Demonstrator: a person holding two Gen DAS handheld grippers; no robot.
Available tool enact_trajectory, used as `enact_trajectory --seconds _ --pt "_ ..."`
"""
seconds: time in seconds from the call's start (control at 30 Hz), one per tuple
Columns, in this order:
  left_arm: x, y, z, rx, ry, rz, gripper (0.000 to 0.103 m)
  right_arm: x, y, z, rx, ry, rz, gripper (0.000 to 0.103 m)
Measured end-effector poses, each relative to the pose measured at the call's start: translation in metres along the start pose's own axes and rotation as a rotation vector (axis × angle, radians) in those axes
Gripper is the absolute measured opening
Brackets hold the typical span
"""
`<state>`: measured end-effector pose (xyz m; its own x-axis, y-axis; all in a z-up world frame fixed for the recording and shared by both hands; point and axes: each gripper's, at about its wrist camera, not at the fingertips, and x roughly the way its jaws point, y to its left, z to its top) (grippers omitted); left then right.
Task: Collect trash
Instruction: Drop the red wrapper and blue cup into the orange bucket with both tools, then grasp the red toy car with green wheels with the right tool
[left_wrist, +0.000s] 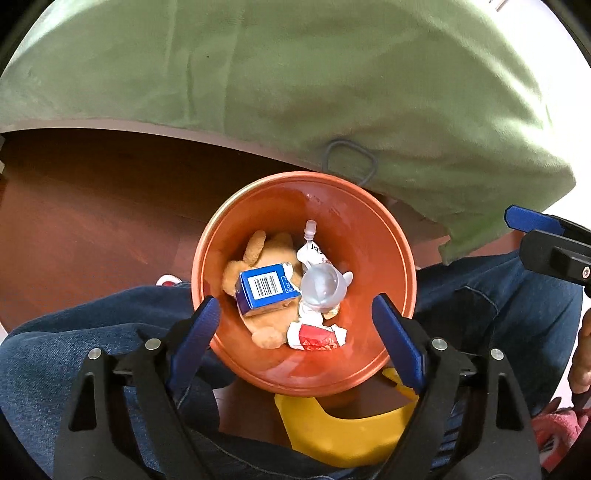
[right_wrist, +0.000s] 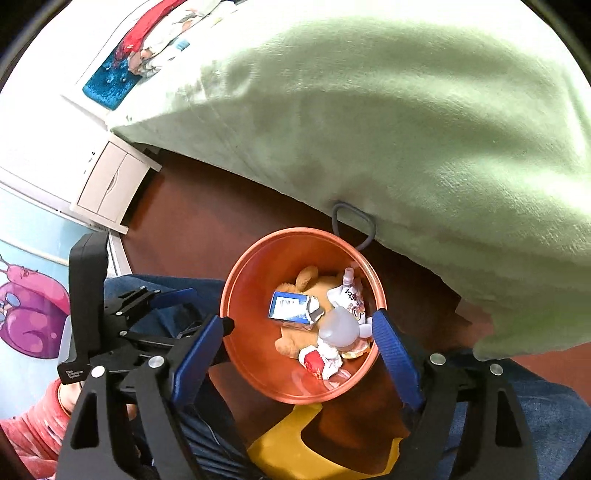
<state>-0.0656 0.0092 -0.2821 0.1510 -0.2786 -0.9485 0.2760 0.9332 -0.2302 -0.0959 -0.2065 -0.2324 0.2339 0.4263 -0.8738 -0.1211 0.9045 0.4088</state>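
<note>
An orange bin stands on the floor below both grippers; it also shows in the right wrist view. Inside lie a blue carton with a barcode, a clear plastic cup, a white spouted pouch, a red and white wrapper and a tan plush toy. My left gripper is open and empty above the bin's near rim. My right gripper is open and empty above the bin, and its edge shows at the right of the left wrist view.
A bed with a green blanket fills the far side, with a grey cord loop at its edge. The person's jeans-clad legs flank the bin. A yellow object lies under the near rim. A white nightstand stands far left.
</note>
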Motion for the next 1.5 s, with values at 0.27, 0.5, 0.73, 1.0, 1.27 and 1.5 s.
enact_trajectory --seconds 0.27,0.5,0.73,1.0,1.27,1.5 --pt "-0.004 -0.005 0.001 0.006 0.0 0.0 0.082 -0.004 0.004 -0.001 -0.004 -0.006 0.006 0.082" --pt "-0.043 -0.007 0.023 0.015 -0.092 -0.011 0.082 -0.035 0.009 0.014 -0.028 -0.082 -0.005 0.082" --pt "-0.109 -0.006 0.063 0.001 -0.293 -0.002 0.087 -0.103 0.008 0.074 -0.061 -0.298 -0.061 0.087" --pt "-0.135 -0.008 0.096 0.0 -0.362 -0.008 0.088 -0.121 -0.023 0.208 -0.086 -0.456 -0.3 0.091" --pt "-0.128 -0.006 0.118 0.006 -0.346 0.005 0.088 -0.086 -0.08 0.319 0.015 -0.392 -0.425 0.09" --pt "-0.121 -0.003 0.13 -0.007 -0.341 0.0 0.088 -0.071 -0.096 0.326 0.041 -0.328 -0.439 0.038"
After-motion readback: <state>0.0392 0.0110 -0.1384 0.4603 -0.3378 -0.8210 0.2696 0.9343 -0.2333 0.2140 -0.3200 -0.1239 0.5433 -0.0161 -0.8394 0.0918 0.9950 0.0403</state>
